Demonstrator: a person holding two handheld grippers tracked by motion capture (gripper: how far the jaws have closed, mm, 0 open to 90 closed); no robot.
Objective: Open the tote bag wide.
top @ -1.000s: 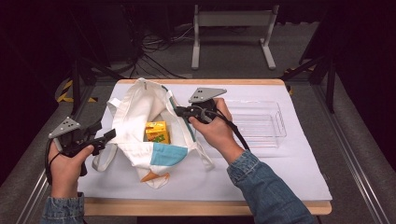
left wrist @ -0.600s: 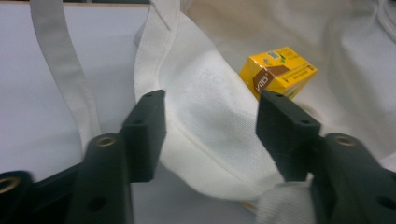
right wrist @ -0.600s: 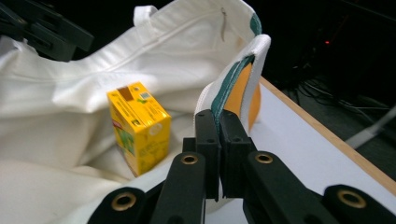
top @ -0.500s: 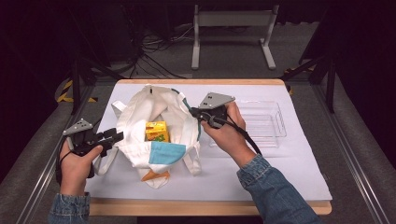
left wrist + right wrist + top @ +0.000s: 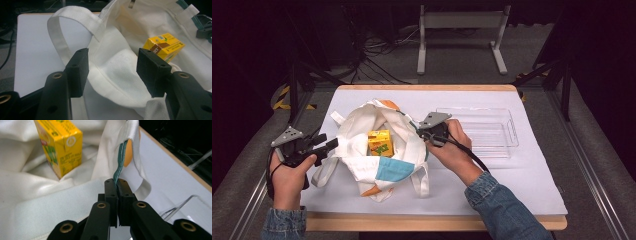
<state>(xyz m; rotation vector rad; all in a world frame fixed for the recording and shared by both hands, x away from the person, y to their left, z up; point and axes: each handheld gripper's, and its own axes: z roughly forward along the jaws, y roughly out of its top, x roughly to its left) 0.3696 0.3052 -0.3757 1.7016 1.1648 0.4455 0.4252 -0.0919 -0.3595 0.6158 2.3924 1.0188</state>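
Black jaws of right gripper [image 5: 117, 182] pressed together, pinching the green-trimmed rim of the white tote bag [image 5: 362, 165] on its right side. Left gripper [image 5: 112, 72] jaws spread, one on each side of the bag's left rim, beside the handle loop [image 5: 62, 30]. Yellow juice carton [image 5: 380, 142] stands inside the open bag. Bag lies on the white table cover [image 5: 522, 185], clear tray [image 5: 492, 132] just to its right.

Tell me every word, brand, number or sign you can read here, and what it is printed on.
Yellow carton inside the white tote bag: print on its faces and a round mark near its top edge, all too blurred to read.
Tote bag: no lettering, just teal and orange patches.
Clear plastic tray, left gripper, right gripper: no text.
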